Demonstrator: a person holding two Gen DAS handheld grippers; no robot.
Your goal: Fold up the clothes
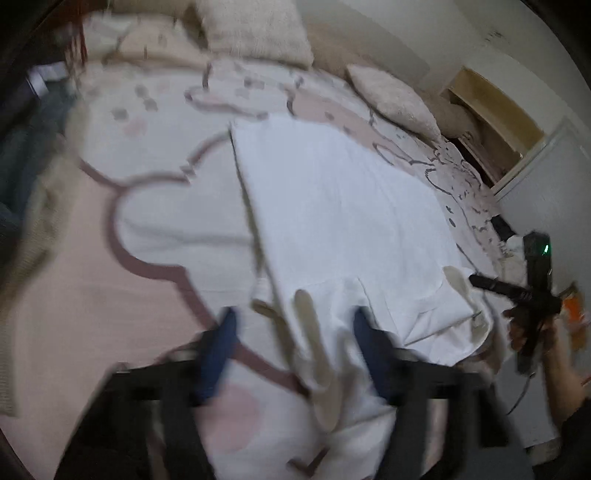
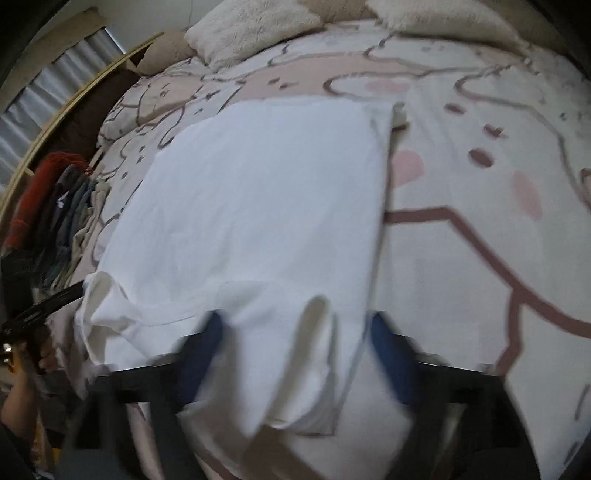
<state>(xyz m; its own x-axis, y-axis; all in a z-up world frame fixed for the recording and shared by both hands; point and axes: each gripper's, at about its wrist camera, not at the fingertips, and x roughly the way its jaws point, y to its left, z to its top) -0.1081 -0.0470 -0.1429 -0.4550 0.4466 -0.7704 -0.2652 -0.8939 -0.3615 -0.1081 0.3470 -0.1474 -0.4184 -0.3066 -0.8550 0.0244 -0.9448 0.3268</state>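
While both wrist views are smeared, I can make out my left claw [image 1: 295, 350] with its blue fingers spread wide, low over the near end of a white T-shirt [image 1: 332, 206], pinching nothing. The shirt lies flat on the bed's cartoon-print duvet [image 1: 159, 206] as a long panel. One long side is a clean straight edge, and the near end is rumpled, with a loose sleeve and cream-coloured folds bunched there. My right claw [image 2: 295, 343] hovers over that same end, fingers likewise spread, cloth lying between them but not gripped.

I judge the shirt narrowed lengthwise on at least one side and the fold only partly made. I cannot tell whether the other side is turned in. The next move calls for smoothing the bunched near end and taking a firm pinch on its two corners, so the layers travel together.

Beside the bed, a pile of coloured clothes [image 2: 62, 206] lies close to the shirt's edge. Fluffy pillows [image 2: 251, 29] lie beyond the far end, well apart from it. The loose sleeve is the likeliest snag.
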